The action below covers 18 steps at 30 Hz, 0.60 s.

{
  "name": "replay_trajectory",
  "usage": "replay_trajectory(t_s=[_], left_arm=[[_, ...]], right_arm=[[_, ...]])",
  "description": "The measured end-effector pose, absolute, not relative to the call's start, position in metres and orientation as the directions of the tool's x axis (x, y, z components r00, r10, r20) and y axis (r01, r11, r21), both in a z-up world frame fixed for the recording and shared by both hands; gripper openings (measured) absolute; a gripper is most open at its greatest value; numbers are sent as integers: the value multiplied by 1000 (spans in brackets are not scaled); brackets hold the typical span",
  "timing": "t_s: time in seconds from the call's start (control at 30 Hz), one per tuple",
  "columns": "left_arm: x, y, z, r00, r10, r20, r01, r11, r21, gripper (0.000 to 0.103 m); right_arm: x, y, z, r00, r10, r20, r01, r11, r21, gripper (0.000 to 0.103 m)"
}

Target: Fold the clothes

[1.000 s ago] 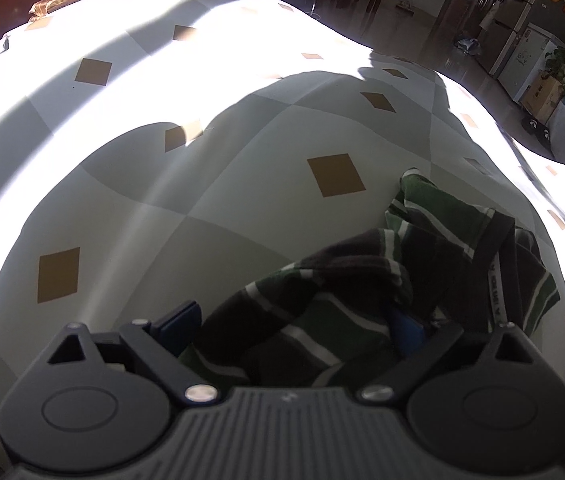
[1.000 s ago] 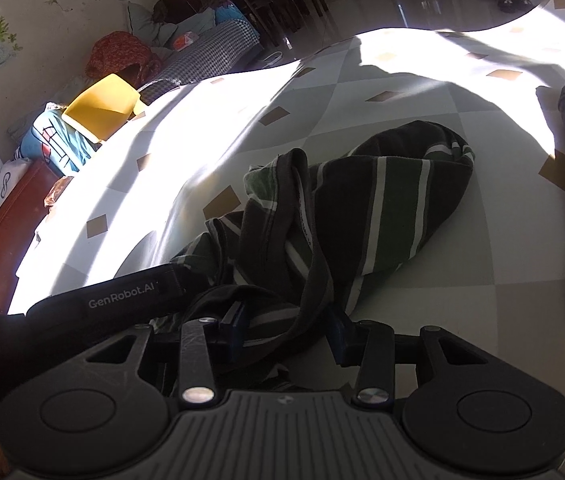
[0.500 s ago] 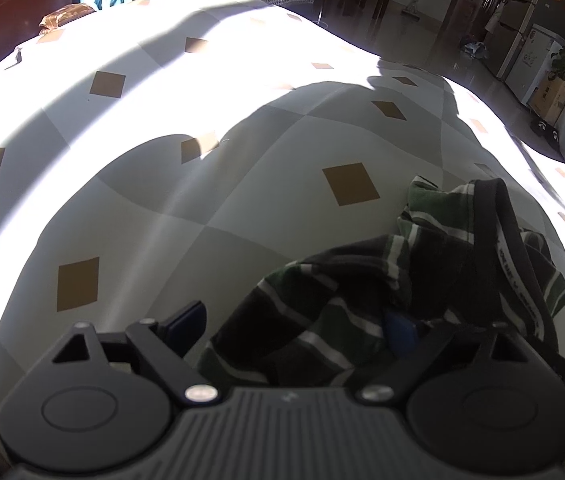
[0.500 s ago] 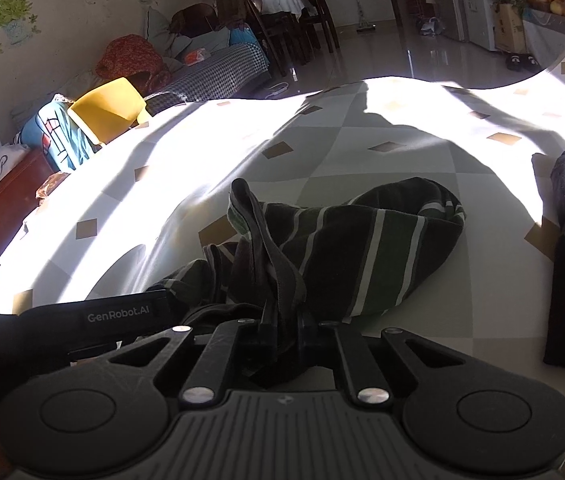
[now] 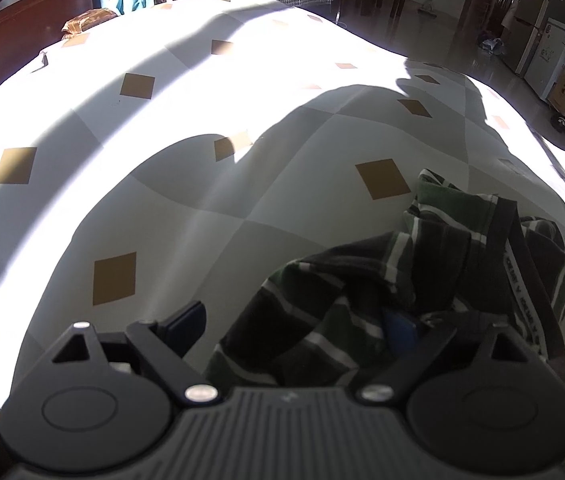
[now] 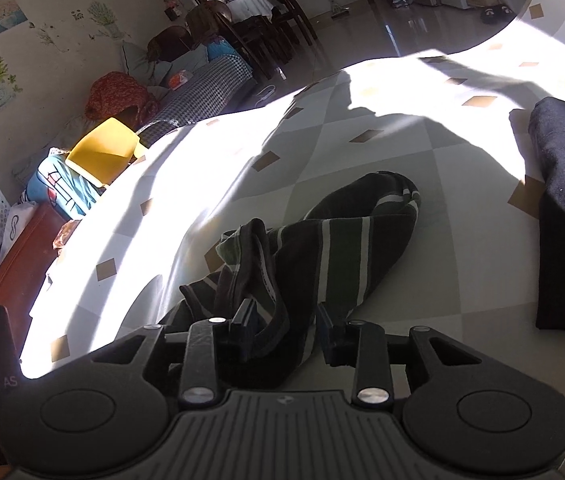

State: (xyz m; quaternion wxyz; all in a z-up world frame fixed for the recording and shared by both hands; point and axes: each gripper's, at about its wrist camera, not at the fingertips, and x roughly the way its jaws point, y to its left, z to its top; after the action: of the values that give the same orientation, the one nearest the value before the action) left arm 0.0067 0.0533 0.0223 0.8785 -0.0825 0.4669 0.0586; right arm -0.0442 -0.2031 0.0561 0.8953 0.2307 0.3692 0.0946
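Fingers of the right gripper have just parted around the striped garment (mid-table), pads off it, while the left gripper gapes wide over its crumpled near end

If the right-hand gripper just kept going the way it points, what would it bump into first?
Most likely the striped garment. Crumpled folds of it already lie between the right gripper fingers, whose jaws have just been opening, and its bulk sits straight ahead on the patterned tablecloth. Depth is hard to judge.
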Motion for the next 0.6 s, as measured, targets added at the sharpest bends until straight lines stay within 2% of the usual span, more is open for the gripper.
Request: replay_trajectory(t_s=[0.1, 0.37, 0.6], left_arm=[[7, 57, 21, 550, 16, -835, -188, 977, -105, 92], [9, 58, 20, 543, 8, -839, -190, 975, -113, 92], [9, 59, 20, 539, -6, -842, -192, 973, -130, 92]], right_arm=[[-51, -187, 59, 673, 413, -614, -93, 870, 483, 43], [-71, -151, 59, 603, 504, -618, -260, 857, 446, 50], [-73, -133, 50, 649, 430, -628, -280, 902, 329, 50]])
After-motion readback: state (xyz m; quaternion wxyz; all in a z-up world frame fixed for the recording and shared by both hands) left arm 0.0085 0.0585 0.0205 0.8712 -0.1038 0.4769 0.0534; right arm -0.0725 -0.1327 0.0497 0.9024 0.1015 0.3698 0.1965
